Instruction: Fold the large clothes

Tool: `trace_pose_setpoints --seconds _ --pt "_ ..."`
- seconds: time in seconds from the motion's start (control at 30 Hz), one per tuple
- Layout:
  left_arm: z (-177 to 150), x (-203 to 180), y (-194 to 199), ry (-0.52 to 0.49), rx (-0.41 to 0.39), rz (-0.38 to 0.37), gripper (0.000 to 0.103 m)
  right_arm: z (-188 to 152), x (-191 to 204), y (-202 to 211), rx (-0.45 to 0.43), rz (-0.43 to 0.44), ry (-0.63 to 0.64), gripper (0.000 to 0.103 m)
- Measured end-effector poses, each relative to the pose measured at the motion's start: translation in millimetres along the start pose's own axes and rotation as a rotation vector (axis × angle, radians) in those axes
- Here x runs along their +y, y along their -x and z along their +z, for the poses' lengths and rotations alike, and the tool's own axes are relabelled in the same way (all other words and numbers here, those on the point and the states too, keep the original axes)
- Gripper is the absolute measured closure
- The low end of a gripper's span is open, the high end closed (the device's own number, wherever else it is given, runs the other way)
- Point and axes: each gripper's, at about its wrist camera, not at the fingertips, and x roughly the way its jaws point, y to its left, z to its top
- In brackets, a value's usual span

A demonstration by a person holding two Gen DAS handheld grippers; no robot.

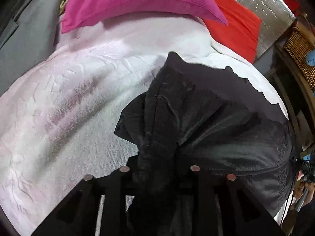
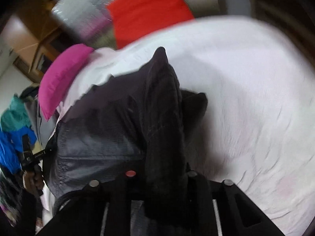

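Observation:
A large black garment lies on a bed with a pale pink-white cover. In the left wrist view a bunched fold of its dark cloth runs down between the black fingers of my left gripper, which is shut on it. In the right wrist view the same black garment spreads to the left, and a thick fold of it is pinched in my right gripper, shut on the cloth. The other gripper and the hand holding it show at the left edge there. Both pads are hidden by fabric.
A magenta pillow and a red pillow lie at the head of the bed against a silvery headboard. A wicker basket stands beside the bed. Blue and teal clothes are piled at the left.

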Motion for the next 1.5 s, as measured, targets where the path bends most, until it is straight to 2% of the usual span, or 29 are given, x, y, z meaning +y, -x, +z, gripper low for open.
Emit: trace_pose_setpoints --seconds 0.1,0.17,0.2,0.23,0.3,0.33,0.37,0.4,0.43,0.47,0.53,0.6,0.67,0.77,0.9,1.0,1.1,1.2,1.3,1.37,1.4,1.5 --pt "0.5 7.6 18.6 -0.008 -0.021 -0.028 0.066 2.6 -10.9 11.9 -0.029 0.090 -0.053 0.066" --pt "-3.2 15.8 27.1 -0.002 -0.054 -0.054 0.054 6.3 -16.2 18.8 -0.051 0.103 -0.061 0.043" --pt "-4.1 18.2 26.8 0.006 -0.063 -0.063 0.043 8.0 -19.9 19.3 -0.063 0.102 -0.075 0.039" --pt "-5.7 19.8 23.1 0.020 -0.063 -0.072 0.041 8.5 -22.5 18.1 -0.065 0.110 -0.090 0.035" --pt "-8.1 18.4 12.0 0.034 -0.029 -0.104 0.041 11.8 -27.7 6.9 -0.043 0.160 -0.142 0.036" --pt "-8.8 13.8 4.2 0.023 -0.007 -0.087 0.041 11.9 -25.8 0.1 -0.014 0.178 -0.140 0.039" --pt "-8.7 7.3 -1.3 -0.005 0.004 -0.041 0.041 12.5 -16.7 -11.0 0.039 0.147 -0.102 0.062" --pt "-8.1 4.2 -3.5 -0.018 0.010 -0.024 0.051 13.2 -4.7 -16.9 0.057 0.111 -0.070 0.067" --pt "-5.8 -0.7 -3.3 -0.028 0.024 -0.022 0.072 15.8 6.2 -16.4 0.061 0.083 -0.037 0.077" --pt "-1.6 -5.1 2.4 -0.032 0.030 -0.013 0.079 19.0 14.8 -12.1 0.061 0.064 -0.012 0.082" --pt "6.3 -13.6 14.4 -0.039 0.017 0.006 0.086 26.9 37.1 4.7 0.049 0.024 0.053 0.085" --pt "12.0 -21.7 32.9 -0.049 -0.020 0.021 0.087 33.5 57.0 25.0 0.034 0.008 0.106 0.086" --pt "14.6 -27.0 64.6 -0.036 -0.073 0.004 0.088 39.6 82.1 49.2 0.009 -0.008 0.164 0.088" --pt "10.9 -40.7 108.3 -0.073 -0.136 0.016 0.089 45.1 108.2 85.7 -0.035 -0.014 0.213 0.089" --pt "-1.8 -48.2 161.4 -0.088 -0.216 -0.015 0.089 28.1 125.9 138.7 -0.101 -0.008 0.251 0.090" --pt "-23.2 -49.9 192.7 -0.102 -0.260 -0.044 0.089 5.0 119.5 168.0 -0.129 -0.002 0.256 0.090" --pt "-61.4 -47.7 207.6 -0.115 -0.280 -0.065 0.089 -27.3 107.3 180.8 -0.138 0.000 0.247 0.090" --pt "-93.2 -45.1 186.0 -0.112 -0.260 -0.058 0.089 -65.4 86.0 170.7 -0.112 -0.006 0.233 0.090" --pt "-125.6 -32.8 150.5 -0.070 -0.173 -0.054 0.089 -100.4 52.7 146.7 -0.062 -0.024 0.192 0.090" --pt "-147.1 -16.8 111.3 -0.027 -0.086 -0.035 0.088 -121.3 30.2 122.8 -0.020 -0.029 0.140 0.089" --pt "-152.6 -13.1 102.8 -0.020 -0.073 -0.031 0.085 -127.7 20.9 115.2 -0.012 -0.028 0.115 0.088" --pt "-159.7 -2.3 92.2 0.006 -0.060 -0.040 0.072 -142.7 -10.2 97.6 -0.003 -0.010 0.016 0.071"
